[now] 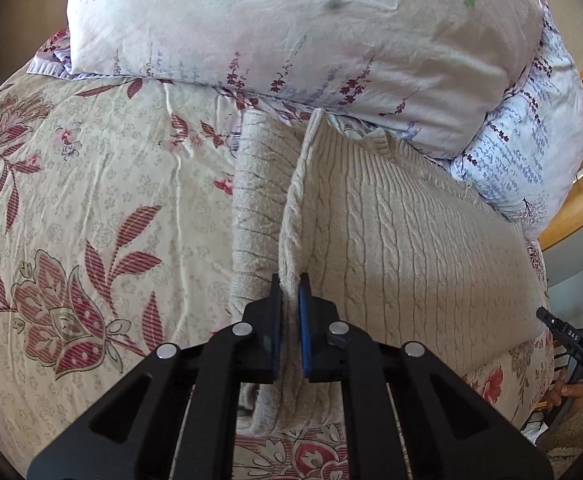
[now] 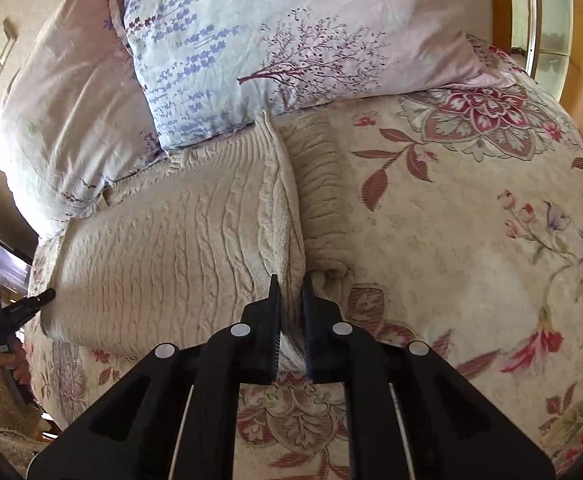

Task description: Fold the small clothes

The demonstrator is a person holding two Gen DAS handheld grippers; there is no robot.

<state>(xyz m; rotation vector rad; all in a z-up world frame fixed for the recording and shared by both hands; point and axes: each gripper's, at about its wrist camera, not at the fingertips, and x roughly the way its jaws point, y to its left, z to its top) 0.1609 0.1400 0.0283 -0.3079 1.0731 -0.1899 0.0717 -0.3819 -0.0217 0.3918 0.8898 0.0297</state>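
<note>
Left wrist view, nearest the lens: the left gripper (image 1: 290, 286) fills the lower centre of the frame, its two black fingers (image 1: 273, 320) with blue pads closed on a raised fold of the cream cable-knit sweater (image 1: 391, 232). The pinched edge runs up from the pads toward the upper centre, standing as a ridge above the rest of the knit. To the left of that ridge a sleeve (image 1: 251, 200) lies flat along the body of the sweater. The garment rests on a floral bedspread (image 1: 71, 200) that spreads across the left half of the frame. At the right edge, low down, the right gripper (image 1: 559, 326) shows small, with a hand (image 1: 569, 392) on its handle. Beyond the sweater a pale floral pillow (image 1: 291, 28) takes the whole top of the frame, and a second pillow (image 1: 531, 152) with blue sprigs lies at the upper right.

Right wrist view: the right gripper (image 2: 291, 284) sits at lower centre, its fingers (image 2: 271, 320) closed on the sweater (image 2: 163, 248) at its right side edge, beside the other sleeve (image 2: 319, 200). The sweater body stretches to the left of the frame, where the left gripper (image 2: 39, 298) touches its far edge. The bedspread (image 2: 491, 240) fills the right half, and the pillows (image 2: 271, 48) lie across the top.
</note>
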